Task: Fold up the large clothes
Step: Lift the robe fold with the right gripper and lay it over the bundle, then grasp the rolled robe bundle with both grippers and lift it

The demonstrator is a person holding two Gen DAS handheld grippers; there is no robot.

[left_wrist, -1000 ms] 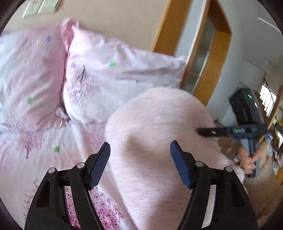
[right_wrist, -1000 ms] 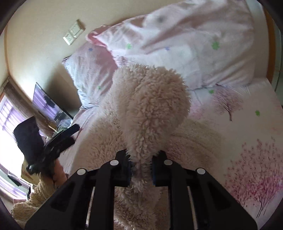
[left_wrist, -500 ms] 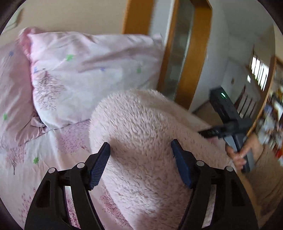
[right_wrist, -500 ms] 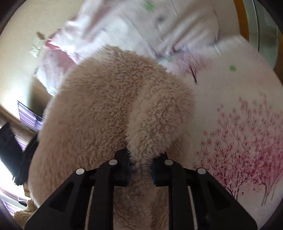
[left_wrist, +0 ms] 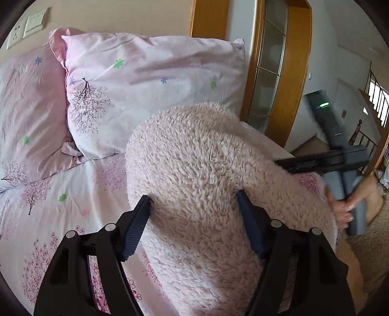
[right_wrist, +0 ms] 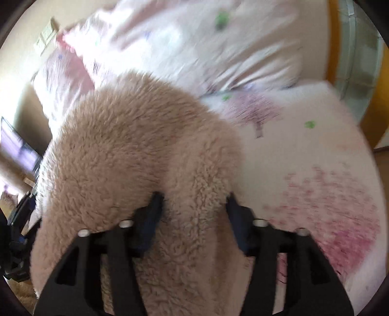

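Fleece garment (left_wrist: 206,170): centre of frame, on the bed (left_wrist: 48,206). Pillows (left_wrist: 145,80): upper left, behind the garment. Door frame (left_wrist: 294,73): upper right. Right tool (left_wrist: 287,164): right edge, beside the garment.

A bed (left_wrist: 43,206) fills the lower left of the left wrist view, its pale pink sheet printed with cherry trees. Two matching pillows (left_wrist: 150,80) lean against a beige wall (left_wrist: 116,17) carrying a white switch plate (left_wrist: 26,26). Past the bed's far right corner stands a wooden-framed glass door (left_wrist: 269,65). Beyond it, daylight enters through a window (left_wrist: 378,102). A dark screen (right_wrist: 17,143) stands at the left edge of the right wrist view.
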